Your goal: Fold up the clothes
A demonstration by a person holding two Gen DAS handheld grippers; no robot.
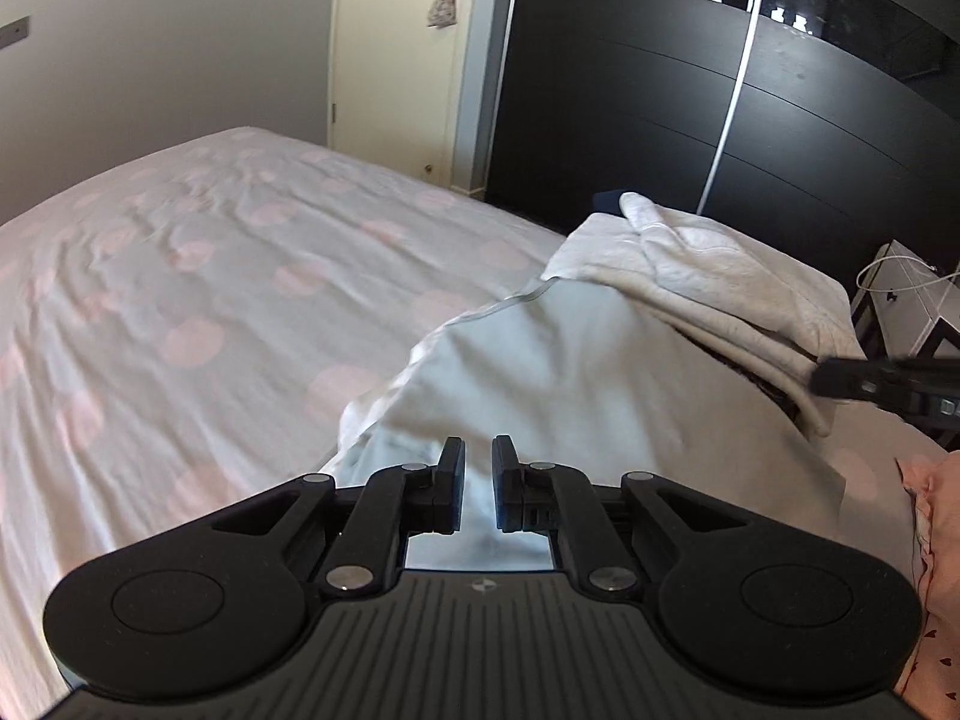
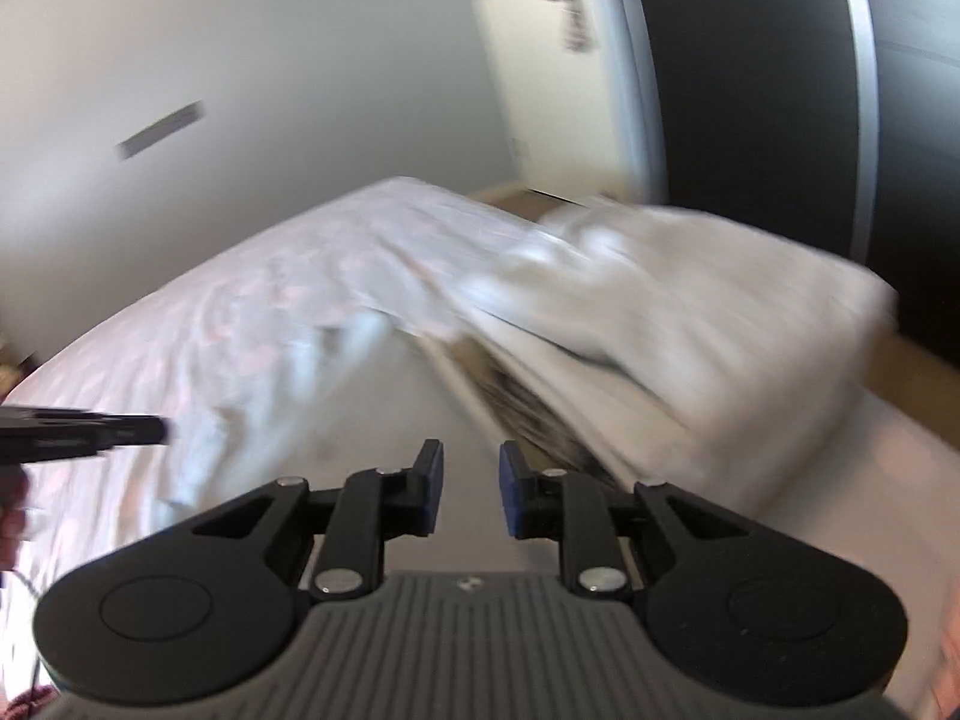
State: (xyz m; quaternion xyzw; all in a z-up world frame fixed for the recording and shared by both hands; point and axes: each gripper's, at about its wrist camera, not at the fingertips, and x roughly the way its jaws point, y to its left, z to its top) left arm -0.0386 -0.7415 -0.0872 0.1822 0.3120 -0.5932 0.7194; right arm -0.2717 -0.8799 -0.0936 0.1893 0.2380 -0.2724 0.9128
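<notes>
A pale blue-grey garment [image 1: 558,360] lies on the bed, partly bunched at its left edge. My left gripper [image 1: 478,456] hovers over its near end, jaws a little apart and holding nothing. A stack of folded cream clothes [image 1: 720,282] sits behind it on the right. My right gripper [image 2: 471,462] is open and empty over the same garment [image 2: 372,396], beside the cream stack [image 2: 690,312]; that view is blurred. Each gripper shows at the edge of the other's view: the right one [image 1: 840,384] and the left one [image 2: 138,429].
The bed has a white sheet with pink dots [image 1: 198,276]. A black wardrobe [image 1: 690,102] and a cream door [image 1: 396,60] stand behind it. A white side table with cables [image 1: 912,294] is at right. Pink fabric [image 1: 936,540] lies at the near right.
</notes>
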